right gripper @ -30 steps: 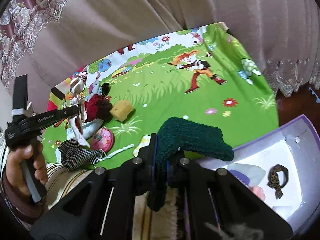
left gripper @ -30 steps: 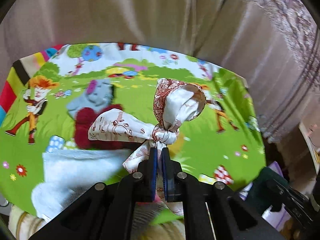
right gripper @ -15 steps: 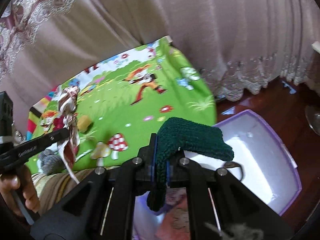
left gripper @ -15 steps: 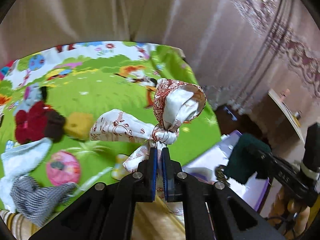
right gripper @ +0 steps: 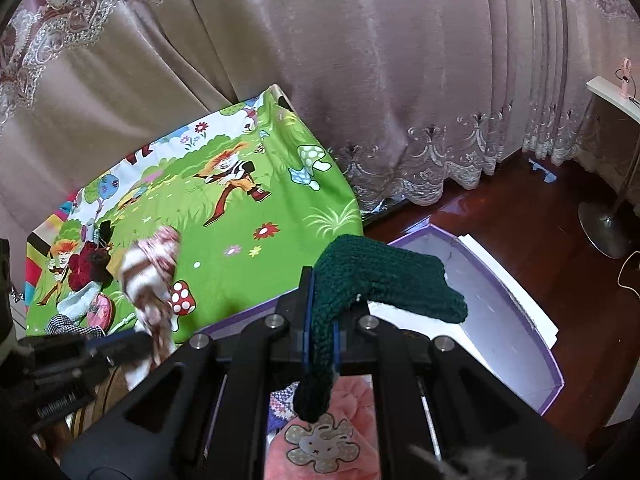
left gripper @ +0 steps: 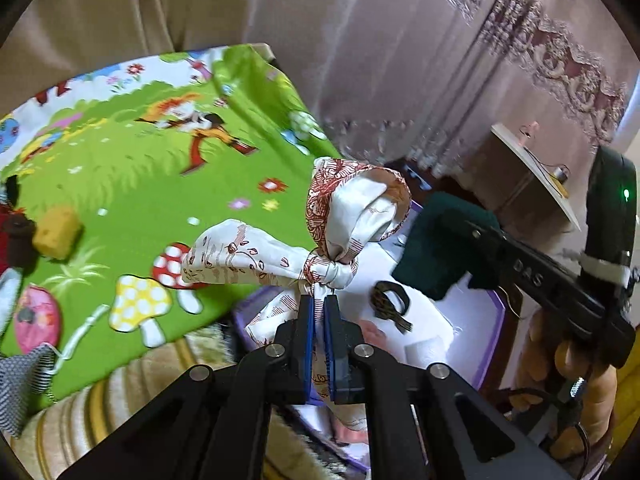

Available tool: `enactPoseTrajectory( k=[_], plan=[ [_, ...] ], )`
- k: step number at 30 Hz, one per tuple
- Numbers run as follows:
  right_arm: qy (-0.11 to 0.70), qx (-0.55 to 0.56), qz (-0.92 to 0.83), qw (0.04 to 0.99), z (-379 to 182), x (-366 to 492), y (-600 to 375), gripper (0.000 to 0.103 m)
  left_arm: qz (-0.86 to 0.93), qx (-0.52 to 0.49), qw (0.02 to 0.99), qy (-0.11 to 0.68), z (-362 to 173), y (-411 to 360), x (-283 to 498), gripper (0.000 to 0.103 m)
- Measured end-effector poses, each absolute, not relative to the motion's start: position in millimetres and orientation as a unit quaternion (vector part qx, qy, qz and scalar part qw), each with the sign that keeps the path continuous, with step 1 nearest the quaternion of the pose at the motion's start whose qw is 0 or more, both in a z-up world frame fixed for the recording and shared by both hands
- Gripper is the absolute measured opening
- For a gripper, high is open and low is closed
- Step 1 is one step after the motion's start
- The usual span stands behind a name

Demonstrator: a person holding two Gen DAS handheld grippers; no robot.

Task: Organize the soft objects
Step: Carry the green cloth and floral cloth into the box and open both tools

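Observation:
My left gripper (left gripper: 319,312) is shut on a knotted white scarf with red print (left gripper: 340,220) and holds it in the air over the near edge of a purple-rimmed white box (left gripper: 490,344). My right gripper (right gripper: 321,312) is shut on a dark green knitted piece (right gripper: 384,280) and holds it above the same box (right gripper: 520,312). The scarf shows blurred in the right wrist view (right gripper: 150,276), left of my right gripper. The green knit also shows in the left wrist view (left gripper: 436,256). A small dark patterned band (left gripper: 390,304) lies inside the box.
A green cartoon cloth (left gripper: 140,200) covers the table, with a yellow sponge (left gripper: 56,232), a pink round item (left gripper: 36,324), a checked cloth (left gripper: 22,376) and a dark red knit (right gripper: 86,268) on it. A pink flower cloth (right gripper: 320,440) lies below my right gripper. Curtains hang behind; wooden floor at right.
Both grippers have swung right, away from the green cloth and over the purple box, each still holding its fabric. The scarf now hangs next to the green knit.

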State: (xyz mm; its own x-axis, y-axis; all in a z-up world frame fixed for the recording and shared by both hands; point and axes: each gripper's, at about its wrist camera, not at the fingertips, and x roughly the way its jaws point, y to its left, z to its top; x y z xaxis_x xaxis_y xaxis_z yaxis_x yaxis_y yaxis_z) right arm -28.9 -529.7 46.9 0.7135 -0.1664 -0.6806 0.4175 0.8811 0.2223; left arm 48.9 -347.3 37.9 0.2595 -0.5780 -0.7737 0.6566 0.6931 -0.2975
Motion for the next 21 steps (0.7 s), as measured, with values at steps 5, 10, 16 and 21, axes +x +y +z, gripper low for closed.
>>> enactPoseTrajectory(
  k=[5, 10, 16, 21],
  plan=[
    [0.345, 0.182, -0.169, 0.905, 47, -26, -532, 0.011, -0.393, 0.054, 0.783, 0.479, 28, -357, 46, 0.015],
    [0.351, 0.184, -0.170, 0.902, 44, -24, -532, 0.031, -0.393, 0.048, 0.781, 0.482, 25, -356, 47, 0.036],
    [0.350, 0.186, -0.167, 0.903, 46, -25, -530, 0.052, -0.390, 0.036, 0.784, 0.481, 27, -350, 49, 0.038],
    [0.354, 0.181, -0.148, 0.906, 47, -21, -526, 0.070, -0.387, 0.025, 0.787, 0.480, 28, -344, 54, 0.038]
  ],
)
